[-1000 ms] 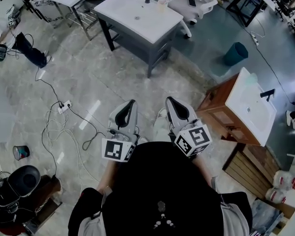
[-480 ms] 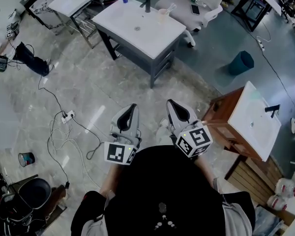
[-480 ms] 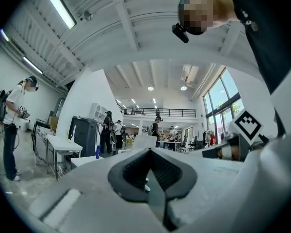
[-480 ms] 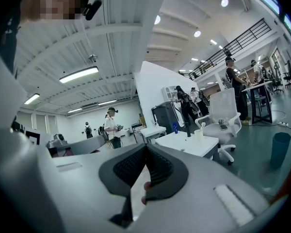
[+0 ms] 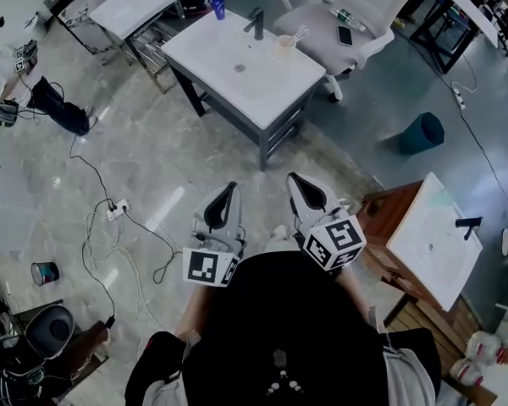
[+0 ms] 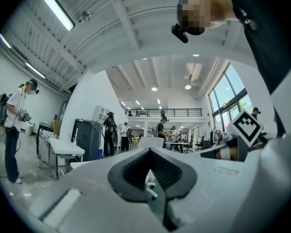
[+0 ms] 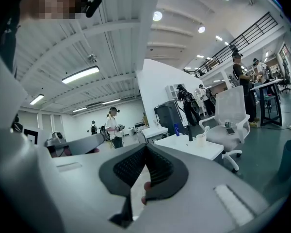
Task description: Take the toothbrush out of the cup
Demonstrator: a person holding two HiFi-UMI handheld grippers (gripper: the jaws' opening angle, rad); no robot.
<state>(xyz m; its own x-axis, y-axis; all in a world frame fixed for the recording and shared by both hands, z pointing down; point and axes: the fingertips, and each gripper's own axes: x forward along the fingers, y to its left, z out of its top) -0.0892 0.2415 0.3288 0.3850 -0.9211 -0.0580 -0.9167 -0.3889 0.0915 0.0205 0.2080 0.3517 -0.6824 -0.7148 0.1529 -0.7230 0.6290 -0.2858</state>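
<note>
Left gripper and right gripper hung well short of the cup.
Left jaws were pressed together, empty; the toothbrush leaned in the cup by the counter's far edge, beside the faucet; right jaws were likewise closed on nothing.

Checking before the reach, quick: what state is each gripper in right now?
Left gripper: closed, nothing between the jaws.
Right gripper: closed, nothing between the jaws.
</note>
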